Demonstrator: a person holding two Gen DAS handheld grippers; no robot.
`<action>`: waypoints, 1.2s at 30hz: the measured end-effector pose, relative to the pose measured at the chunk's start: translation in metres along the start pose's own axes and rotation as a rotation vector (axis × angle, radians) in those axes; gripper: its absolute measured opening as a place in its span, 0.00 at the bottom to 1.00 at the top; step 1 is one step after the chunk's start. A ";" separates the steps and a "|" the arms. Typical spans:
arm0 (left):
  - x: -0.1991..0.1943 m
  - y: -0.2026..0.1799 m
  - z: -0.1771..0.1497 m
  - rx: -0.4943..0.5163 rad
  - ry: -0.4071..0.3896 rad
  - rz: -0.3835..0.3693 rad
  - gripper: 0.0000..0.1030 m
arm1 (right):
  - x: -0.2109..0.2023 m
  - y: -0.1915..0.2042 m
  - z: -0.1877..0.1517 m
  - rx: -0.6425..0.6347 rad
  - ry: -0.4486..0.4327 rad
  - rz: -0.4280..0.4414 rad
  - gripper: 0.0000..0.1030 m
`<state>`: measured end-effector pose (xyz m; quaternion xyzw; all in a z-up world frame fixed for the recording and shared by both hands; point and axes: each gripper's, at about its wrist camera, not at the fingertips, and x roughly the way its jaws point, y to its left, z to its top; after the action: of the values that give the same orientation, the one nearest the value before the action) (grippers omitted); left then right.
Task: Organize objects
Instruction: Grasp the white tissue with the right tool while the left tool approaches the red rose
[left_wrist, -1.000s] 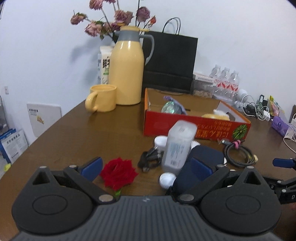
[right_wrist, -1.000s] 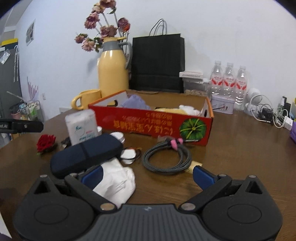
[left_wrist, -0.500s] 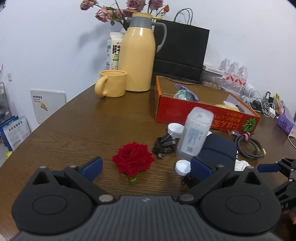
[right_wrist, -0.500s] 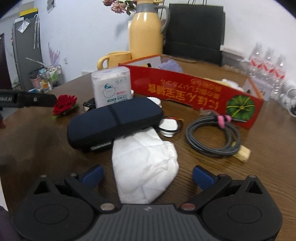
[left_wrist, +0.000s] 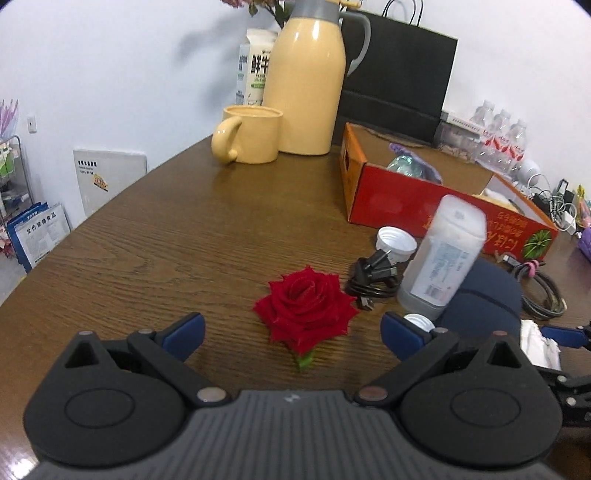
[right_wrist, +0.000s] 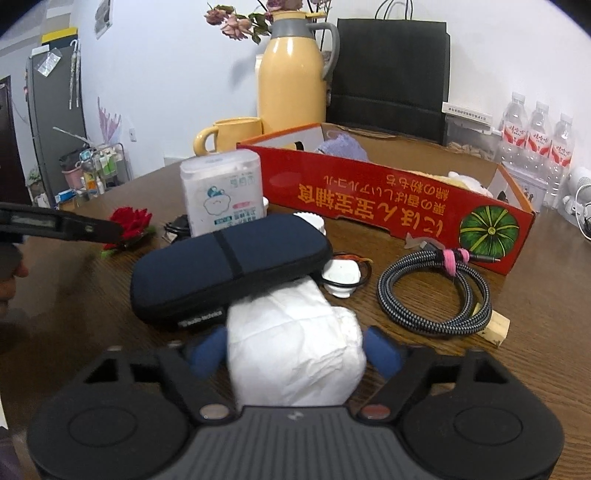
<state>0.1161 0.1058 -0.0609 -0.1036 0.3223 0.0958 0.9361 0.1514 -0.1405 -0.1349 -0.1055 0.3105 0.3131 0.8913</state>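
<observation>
A red rose (left_wrist: 306, 308) lies on the brown table between the open fingers of my left gripper (left_wrist: 291, 330). My right gripper (right_wrist: 295, 349) is shut on a crumpled white tissue (right_wrist: 295, 354), whose far end is tucked under a navy pouch (right_wrist: 229, 266). A red cardboard box (right_wrist: 399, 206) with items inside stands behind. A white cotton-swab container (right_wrist: 221, 195), white caps (left_wrist: 395, 240), a black cable (left_wrist: 373, 277) and a braided cable (right_wrist: 436, 291) lie in front of the box. The rose also shows in the right wrist view (right_wrist: 131, 223).
A yellow thermos (left_wrist: 304, 85) and yellow mug (left_wrist: 249, 134) stand at the back with a milk carton (left_wrist: 255, 70) and black paper bag (left_wrist: 399, 70). Water bottles (right_wrist: 535, 136) and chargers (left_wrist: 554, 206) are at the far right. The table edge (left_wrist: 110, 199) curves along the left.
My right gripper has moved forward and closed on the white tissue. My left gripper has drawn back, so the rose now lies farther ahead, centred between its fingers.
</observation>
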 end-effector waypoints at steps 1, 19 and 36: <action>0.005 -0.001 0.001 0.001 0.005 0.002 1.00 | 0.000 0.000 0.000 0.000 0.000 -0.001 0.73; 0.026 -0.005 0.003 0.008 -0.015 0.054 1.00 | -0.001 0.001 0.000 -0.005 -0.005 -0.002 0.71; 0.031 -0.014 0.004 0.035 0.003 0.117 1.00 | -0.001 0.001 -0.001 0.000 -0.004 0.000 0.72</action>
<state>0.1457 0.0972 -0.0751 -0.0681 0.3310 0.1445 0.9300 0.1499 -0.1409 -0.1353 -0.1047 0.3090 0.3133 0.8919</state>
